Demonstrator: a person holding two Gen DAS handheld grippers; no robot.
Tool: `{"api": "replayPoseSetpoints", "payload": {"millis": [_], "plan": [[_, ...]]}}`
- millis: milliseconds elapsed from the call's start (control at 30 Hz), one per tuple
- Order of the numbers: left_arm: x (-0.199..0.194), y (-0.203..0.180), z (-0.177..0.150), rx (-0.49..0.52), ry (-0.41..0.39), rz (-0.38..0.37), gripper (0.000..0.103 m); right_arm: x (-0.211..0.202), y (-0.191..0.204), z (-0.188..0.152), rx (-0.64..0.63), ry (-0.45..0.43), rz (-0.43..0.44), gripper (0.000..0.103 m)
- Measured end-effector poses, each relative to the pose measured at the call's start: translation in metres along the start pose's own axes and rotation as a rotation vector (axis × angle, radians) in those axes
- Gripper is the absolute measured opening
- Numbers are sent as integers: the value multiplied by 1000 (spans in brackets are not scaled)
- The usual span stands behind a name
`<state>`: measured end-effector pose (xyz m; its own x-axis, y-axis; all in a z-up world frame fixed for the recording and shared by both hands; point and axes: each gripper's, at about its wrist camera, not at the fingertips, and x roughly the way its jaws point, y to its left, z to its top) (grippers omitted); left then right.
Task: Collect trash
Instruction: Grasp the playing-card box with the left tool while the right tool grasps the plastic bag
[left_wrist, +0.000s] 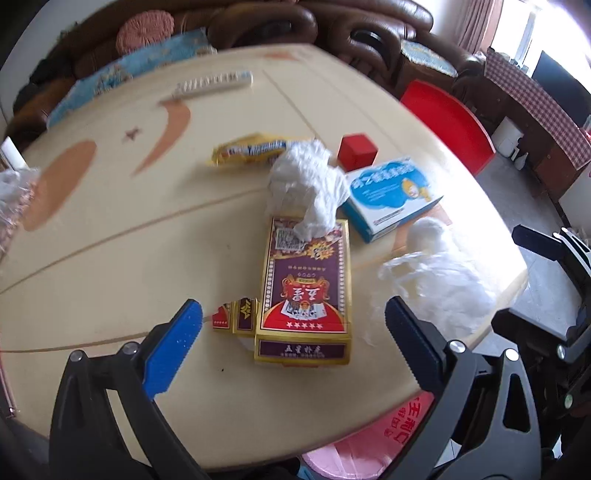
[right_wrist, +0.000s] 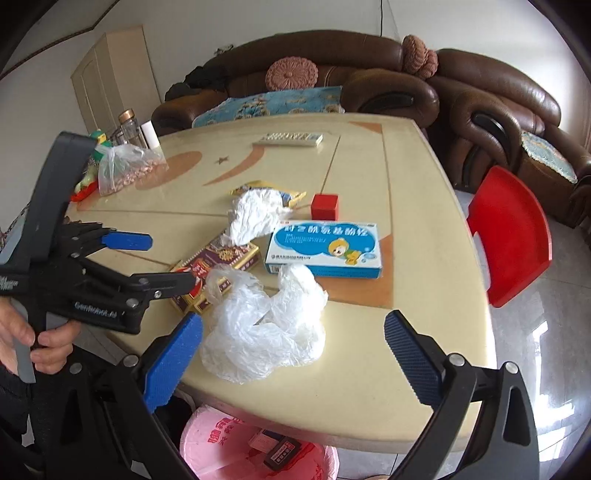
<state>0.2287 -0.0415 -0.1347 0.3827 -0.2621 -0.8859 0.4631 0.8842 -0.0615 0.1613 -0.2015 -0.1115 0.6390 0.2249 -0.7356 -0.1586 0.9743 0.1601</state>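
A purple and gold card box (left_wrist: 304, 291) lies on the cream table (left_wrist: 110, 258), directly ahead of my open left gripper (left_wrist: 293, 332), which holds nothing. Crumpled white tissue (left_wrist: 306, 184) rests on the box's far end. Behind it are a yellow snack wrapper (left_wrist: 251, 151), a red cube (left_wrist: 357, 151) and a blue medicine box (left_wrist: 391, 195). A crumpled clear plastic bag (right_wrist: 266, 328) sits near the table's front edge, just ahead of my open right gripper (right_wrist: 293, 332). In the right wrist view the left gripper (right_wrist: 159, 260) hovers over the card box (right_wrist: 218, 269).
A bin lined with a pink bag (right_wrist: 236, 454) stands below the table's front edge, with some trash inside. A red chair (right_wrist: 509, 236) is at the right. A remote (right_wrist: 290, 139), a bag of nuts (right_wrist: 125, 170) and bottles (right_wrist: 131, 127) sit at the far side. Brown sofas (right_wrist: 369, 77) stand behind.
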Motion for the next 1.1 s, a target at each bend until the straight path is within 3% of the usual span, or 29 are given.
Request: {"api": "replayPoseSetpoints", "payload": {"millis": [400,833,900,967,1100], "plan": [[36,-2,7,39,87,2,97,44,2,-1,-17,63,56,96],[53,-5,20,91,80,37,97,66,-12,-4,26,65,86,95],[53,-6,20,93,79,37,97,66,-11,-6,9,59,75,92],[54,-6,20,95,79,36,97,65,-9,-6,-3,48,57,80],[56,-5,22,101,85,34,97,66,-9,-5,-11,36,26,72]]}}
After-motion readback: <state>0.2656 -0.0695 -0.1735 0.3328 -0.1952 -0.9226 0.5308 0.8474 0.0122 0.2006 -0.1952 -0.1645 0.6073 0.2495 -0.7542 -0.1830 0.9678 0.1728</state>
